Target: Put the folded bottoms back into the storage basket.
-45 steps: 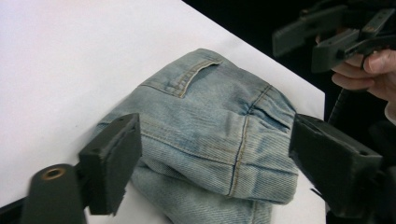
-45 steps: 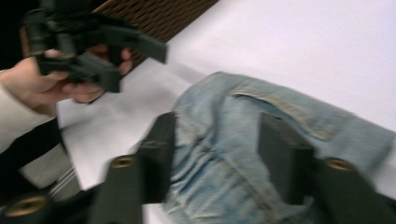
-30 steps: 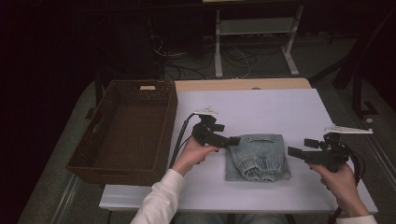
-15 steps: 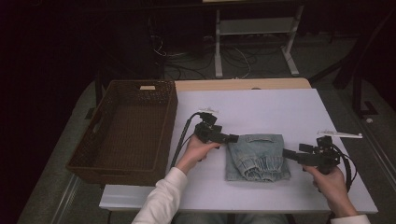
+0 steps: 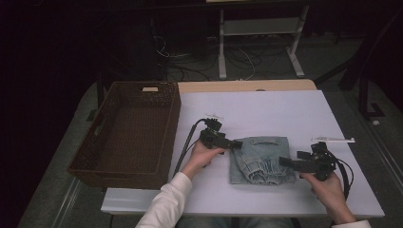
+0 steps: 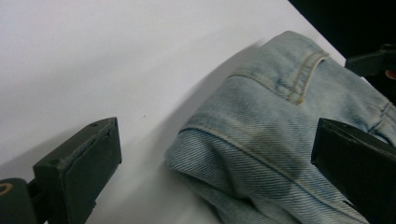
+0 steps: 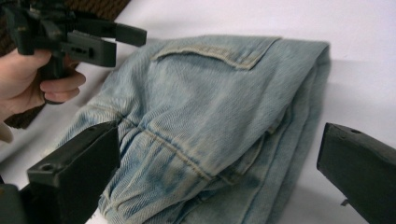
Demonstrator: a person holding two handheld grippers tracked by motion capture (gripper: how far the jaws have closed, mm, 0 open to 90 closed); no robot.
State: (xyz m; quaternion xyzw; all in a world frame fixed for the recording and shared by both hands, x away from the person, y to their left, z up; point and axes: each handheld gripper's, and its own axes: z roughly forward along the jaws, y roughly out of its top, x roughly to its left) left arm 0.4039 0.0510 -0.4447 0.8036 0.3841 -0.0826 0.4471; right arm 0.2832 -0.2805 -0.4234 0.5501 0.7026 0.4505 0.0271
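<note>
High view: both claws, left (image 5: 236,144) and right (image 5: 285,162), spread at nine and three o'clock, flanking folded jeans (image 5: 260,159) to lift them.

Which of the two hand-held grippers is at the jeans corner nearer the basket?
The left hand-held gripper: it sits at the folded jeans' far-left corner, toward the basket; the right hand-held gripper reaches the opposite edge.
</note>
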